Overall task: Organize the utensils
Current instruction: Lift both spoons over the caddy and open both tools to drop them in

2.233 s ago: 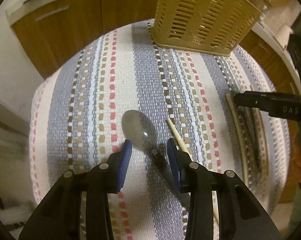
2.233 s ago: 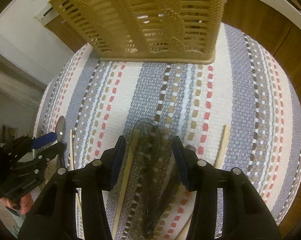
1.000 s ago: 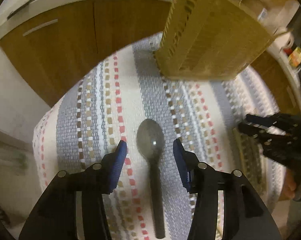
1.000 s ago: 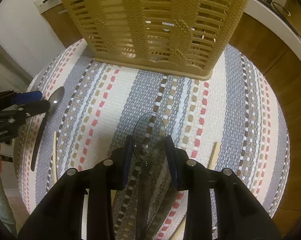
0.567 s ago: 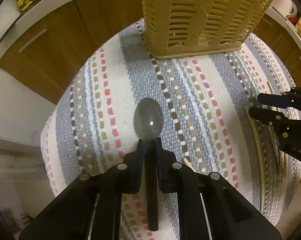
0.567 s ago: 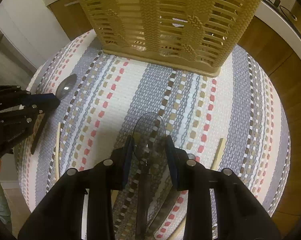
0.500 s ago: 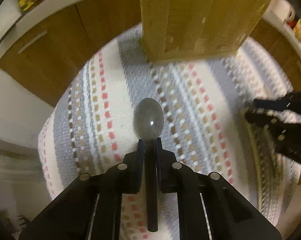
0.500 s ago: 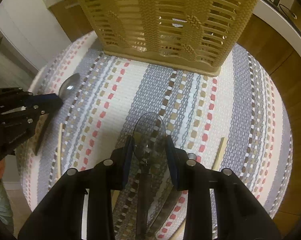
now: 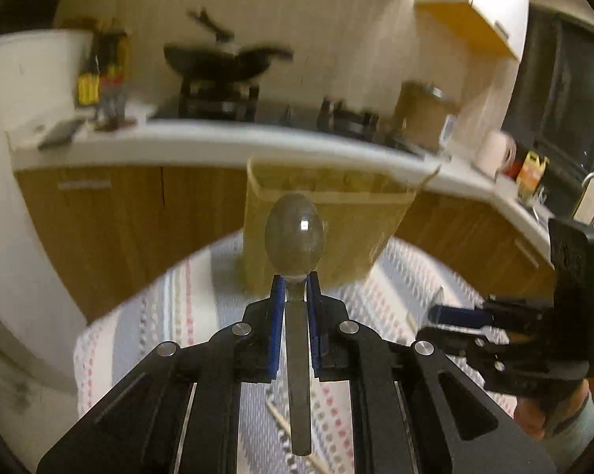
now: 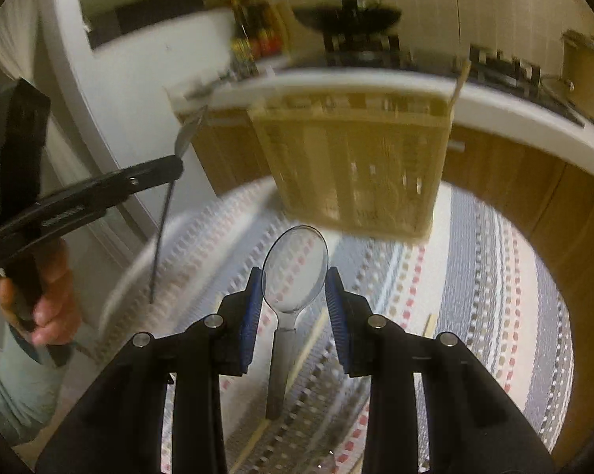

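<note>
Spoons point bowl-first at basket (image 9: 328, 229) — each hand-held gripper pinches one lengthwise.

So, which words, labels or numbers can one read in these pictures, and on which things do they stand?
No text can be read here.
White lettering on the arm of the left tongs: too blurred to read.
Labels on the bottles on the counter: too blurred to read.
Label on the yellow container: too small and blurred to read.
</note>
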Demonstrator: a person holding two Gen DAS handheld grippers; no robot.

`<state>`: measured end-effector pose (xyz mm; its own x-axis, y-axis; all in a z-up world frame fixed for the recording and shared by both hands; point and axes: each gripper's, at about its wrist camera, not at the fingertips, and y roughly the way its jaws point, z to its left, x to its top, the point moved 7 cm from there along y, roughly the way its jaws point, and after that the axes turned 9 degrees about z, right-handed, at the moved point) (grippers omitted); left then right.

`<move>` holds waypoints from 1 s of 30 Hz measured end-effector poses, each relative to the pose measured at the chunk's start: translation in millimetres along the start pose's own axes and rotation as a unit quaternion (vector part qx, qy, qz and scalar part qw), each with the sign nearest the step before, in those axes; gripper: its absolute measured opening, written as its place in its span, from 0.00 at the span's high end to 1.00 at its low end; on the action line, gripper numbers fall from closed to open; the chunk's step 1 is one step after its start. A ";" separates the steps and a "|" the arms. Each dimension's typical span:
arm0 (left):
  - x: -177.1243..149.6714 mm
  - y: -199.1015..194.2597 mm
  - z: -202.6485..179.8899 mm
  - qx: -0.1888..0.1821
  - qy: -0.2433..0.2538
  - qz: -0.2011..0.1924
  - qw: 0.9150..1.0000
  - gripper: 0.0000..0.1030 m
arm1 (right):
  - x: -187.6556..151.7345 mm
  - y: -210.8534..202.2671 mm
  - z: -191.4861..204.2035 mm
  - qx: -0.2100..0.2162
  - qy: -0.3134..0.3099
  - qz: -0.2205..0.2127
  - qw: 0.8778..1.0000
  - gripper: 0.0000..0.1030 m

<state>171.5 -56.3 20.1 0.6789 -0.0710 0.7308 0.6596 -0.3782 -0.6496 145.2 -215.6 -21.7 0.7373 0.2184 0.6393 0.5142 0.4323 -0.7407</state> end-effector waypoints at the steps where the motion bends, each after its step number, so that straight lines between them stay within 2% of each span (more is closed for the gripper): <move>1: 2.1 -10.4 2.9 0.001 0.001 -0.015 1.000 0.91 | 5.8 -6.2 3.7 0.002 -0.002 -0.017 1.000 0.72; 5: 32.8 -37.7 -3.8 0.019 0.000 -0.076 0.997 0.91 | 32.6 -38.9 18.9 -0.008 -0.011 -0.089 0.996 0.72; 12: 82.4 -58.2 -6.3 0.011 -0.017 -0.157 0.987 0.91 | 89.5 -70.5 11.2 -0.016 0.003 -0.147 0.989 0.72; 16: 116.8 -59.0 -2.1 -0.004 -0.032 -0.203 0.979 0.91 | 120.7 -86.8 -1.1 -0.043 0.012 -0.182 0.982 0.72; 24: 147.6 -15.1 8.6 0.000 -0.056 -0.233 0.971 0.91 | 162.2 -87.9 -37.7 -0.121 0.041 -0.234 0.964 0.72; 30: 149.8 24.4 26.6 0.003 -0.075 -0.224 0.972 0.91 | 177.6 -73.9 -60.6 -0.183 0.046 -0.250 0.950 0.72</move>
<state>297.9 -51.7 108.1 0.3619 0.2348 0.9021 0.9013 -0.3351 -0.2744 264.7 -261.8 134.2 0.3884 -0.0189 0.9213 0.9151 0.1258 -0.3832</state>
